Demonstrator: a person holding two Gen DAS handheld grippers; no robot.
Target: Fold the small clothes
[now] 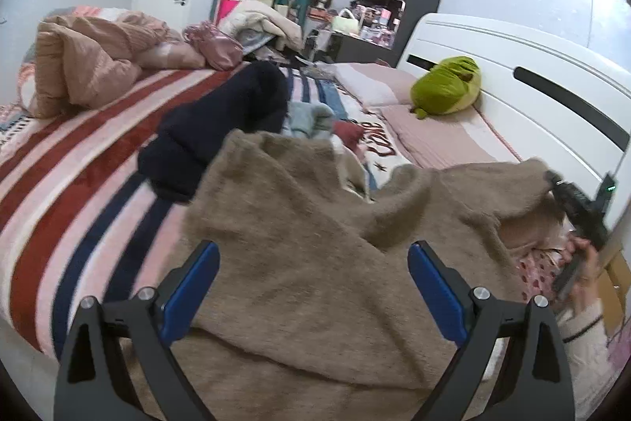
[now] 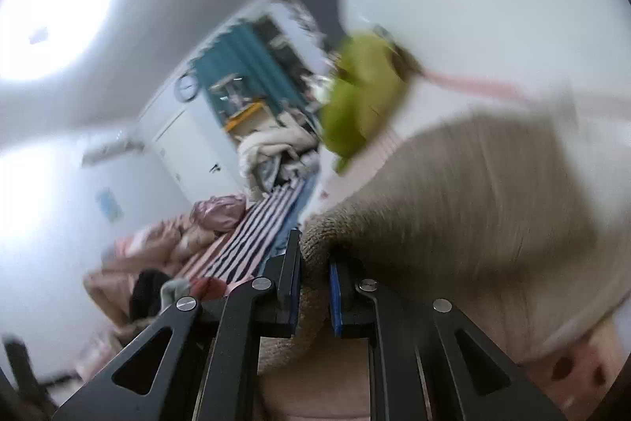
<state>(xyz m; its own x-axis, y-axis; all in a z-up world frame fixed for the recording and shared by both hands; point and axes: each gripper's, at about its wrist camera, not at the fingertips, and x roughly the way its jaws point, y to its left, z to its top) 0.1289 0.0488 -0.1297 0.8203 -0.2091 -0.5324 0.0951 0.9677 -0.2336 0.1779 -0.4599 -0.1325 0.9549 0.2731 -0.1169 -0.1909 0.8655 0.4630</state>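
Observation:
A fuzzy tan sweater (image 1: 315,247) lies spread on the striped bed, its right side lifted. My left gripper (image 1: 313,259) is open, its blue-padded jaws wide apart just above the sweater's middle, holding nothing. My right gripper (image 2: 313,287) is shut on an edge of the tan sweater (image 2: 453,208) and is tilted upward; the view is motion-blurred. In the left wrist view the right gripper (image 1: 552,184) shows at the far right, holding up the sweater's corner.
A dark navy garment (image 1: 221,133) and a pile of small clothes (image 1: 311,121) lie beyond the sweater. A green plush toy (image 1: 445,89) rests on pink pillows by the white headboard (image 1: 532,81). A rumpled pink quilt (image 1: 90,58) lies at the far left.

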